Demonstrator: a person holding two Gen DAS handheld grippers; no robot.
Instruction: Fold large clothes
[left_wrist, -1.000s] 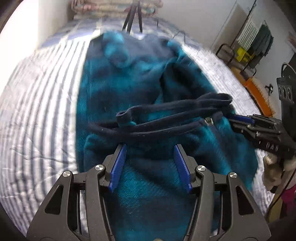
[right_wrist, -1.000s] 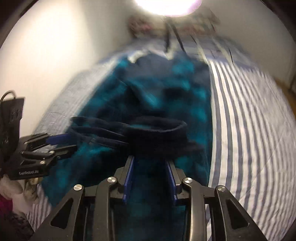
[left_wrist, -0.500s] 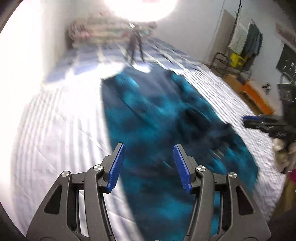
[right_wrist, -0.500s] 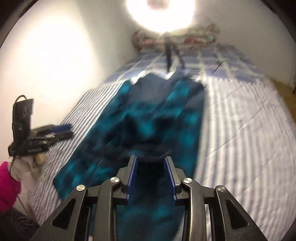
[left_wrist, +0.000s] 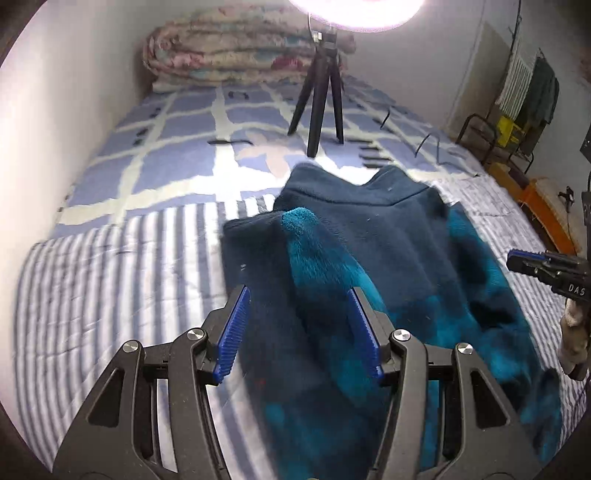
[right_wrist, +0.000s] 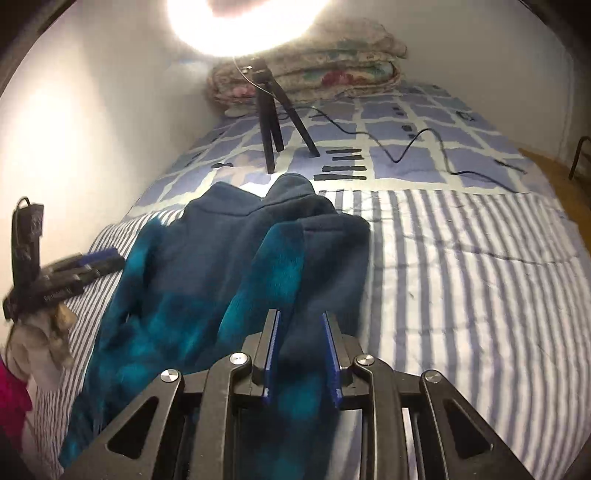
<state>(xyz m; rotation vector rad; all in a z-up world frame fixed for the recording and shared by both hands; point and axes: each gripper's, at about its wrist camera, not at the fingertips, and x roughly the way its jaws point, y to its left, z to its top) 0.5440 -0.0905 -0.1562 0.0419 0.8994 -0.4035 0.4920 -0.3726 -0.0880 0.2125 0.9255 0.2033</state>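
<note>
A teal and navy fleece garment (left_wrist: 369, 258) lies lengthwise on the striped bed cover (left_wrist: 110, 295), its navy collar end far from me and one side folded over the middle. My left gripper (left_wrist: 299, 328) hovers open above its near left part, and the fabric below shows between the blue pads (left_wrist: 232, 332) untouched. My right gripper (right_wrist: 301, 354) hangs over the garment (right_wrist: 229, 258) near its right edge. Its jaws are closing to a narrow gap and grip nothing. Each gripper also shows from the side in the other view, with the right gripper (left_wrist: 511, 256) and left gripper (right_wrist: 110, 258) both empty.
A black tripod (left_wrist: 319, 103) with a bright ring light stands on the checked blanket beyond the garment. A folded floral quilt (left_wrist: 236, 55) lies against the far wall. A black cable (right_wrist: 417, 147) snakes over the blanket. A chair and hanging clothes (left_wrist: 517, 122) stand right of the bed.
Both grippers have drawn back from the dark hem band they were at a second ago. The garment now lies flatter. The right jaws have narrowed slightly.
</note>
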